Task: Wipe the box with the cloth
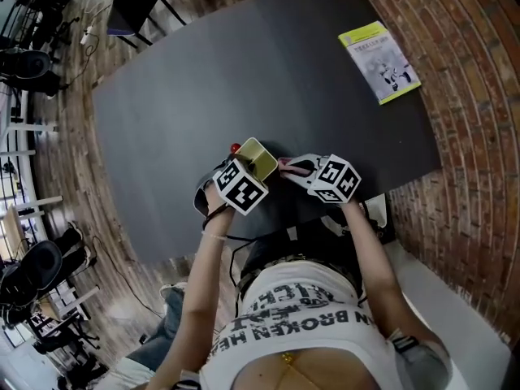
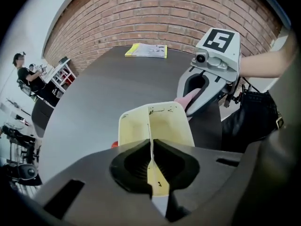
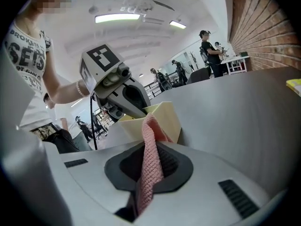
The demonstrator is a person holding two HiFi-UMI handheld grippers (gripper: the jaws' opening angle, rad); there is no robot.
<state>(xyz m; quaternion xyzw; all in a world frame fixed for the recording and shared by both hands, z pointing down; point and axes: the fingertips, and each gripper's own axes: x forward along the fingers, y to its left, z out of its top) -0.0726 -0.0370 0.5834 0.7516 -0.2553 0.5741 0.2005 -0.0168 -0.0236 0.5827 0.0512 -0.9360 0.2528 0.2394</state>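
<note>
**Left gripper view: box wall pinched, cloth close alongside**

My left gripper (image 2: 151, 163) has its jaws all but together on one thin side wall of the yellow box (image 2: 157, 121), with the pads pressing it from inside and out. The box is open-topped and looks light and thin-walled, stiff enough to hold its shape but likely to flex or skate across the smooth dark table (image 1: 244, 71) once I rub it. That is why I judge the wall edge the right place to hold: a firm pinch low on the rim braces it against the wiping.

The box sits near the table edge closest to me, between my two grippers. My right gripper (image 3: 149, 171) is clamped on the pink cloth (image 3: 151, 147), a soft knitted strip that stands up out of the jaws and flops over at the tip. Being limp, it will need to be pressed and dragged rather than pushed. Its free end is just beside the box's near wall; I cannot tell whether they touch.

My left hand points steeply down onto the box, while my right reaches in from the side at a much flatter angle.
</note>
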